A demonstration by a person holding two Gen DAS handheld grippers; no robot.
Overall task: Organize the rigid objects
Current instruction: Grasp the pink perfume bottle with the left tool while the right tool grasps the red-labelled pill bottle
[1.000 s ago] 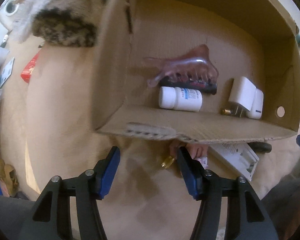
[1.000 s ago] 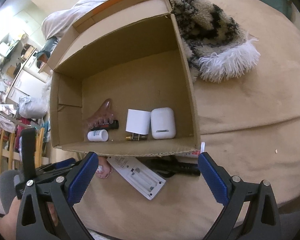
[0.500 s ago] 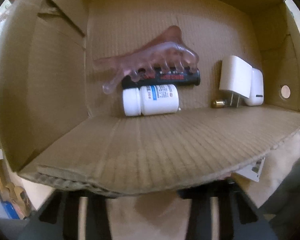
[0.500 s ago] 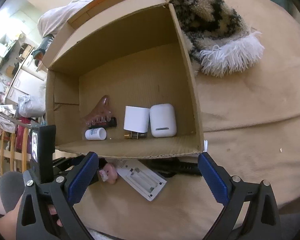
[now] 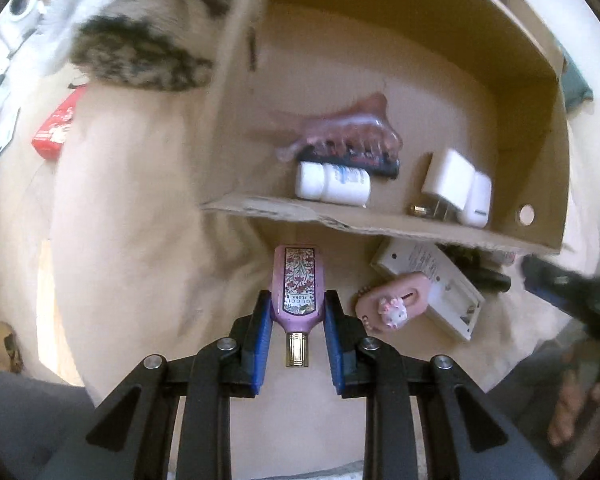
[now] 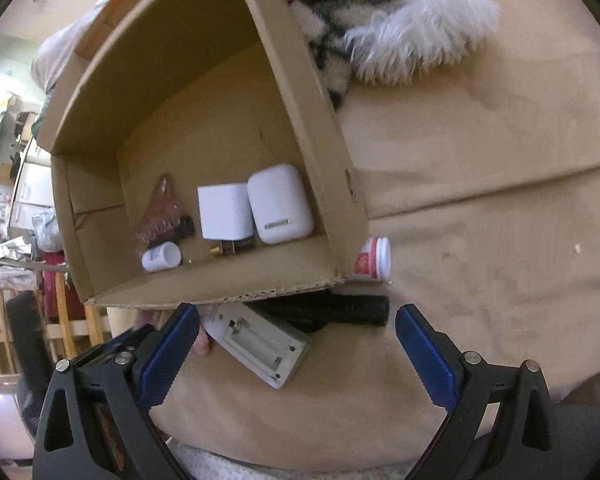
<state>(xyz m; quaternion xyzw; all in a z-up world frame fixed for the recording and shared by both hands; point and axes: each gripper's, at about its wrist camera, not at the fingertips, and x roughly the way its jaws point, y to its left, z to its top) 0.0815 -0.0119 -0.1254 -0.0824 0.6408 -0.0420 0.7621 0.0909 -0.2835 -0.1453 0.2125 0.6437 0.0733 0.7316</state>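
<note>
the left tongs (image 5: 297, 330) were closed on the pink perfume bottle (image 5: 299, 286), pads pressed to its two flat sides near the shoulder. the bottle's long axis ran straight ahead along the fingers, gold cap (image 5: 297, 349) back toward the hand and base pointing at the near wall of the cardboard box (image 5: 380, 226), which lay just beyond and a little higher. to land inside, the bottle likely needed lifting over that edge, toward the bare floor left of the white pill bottle (image 5: 332, 185). the right tongs (image 6: 296, 350) were wide open and held nothing, over the white battery case (image 6: 260, 346) beside the box.
</note>
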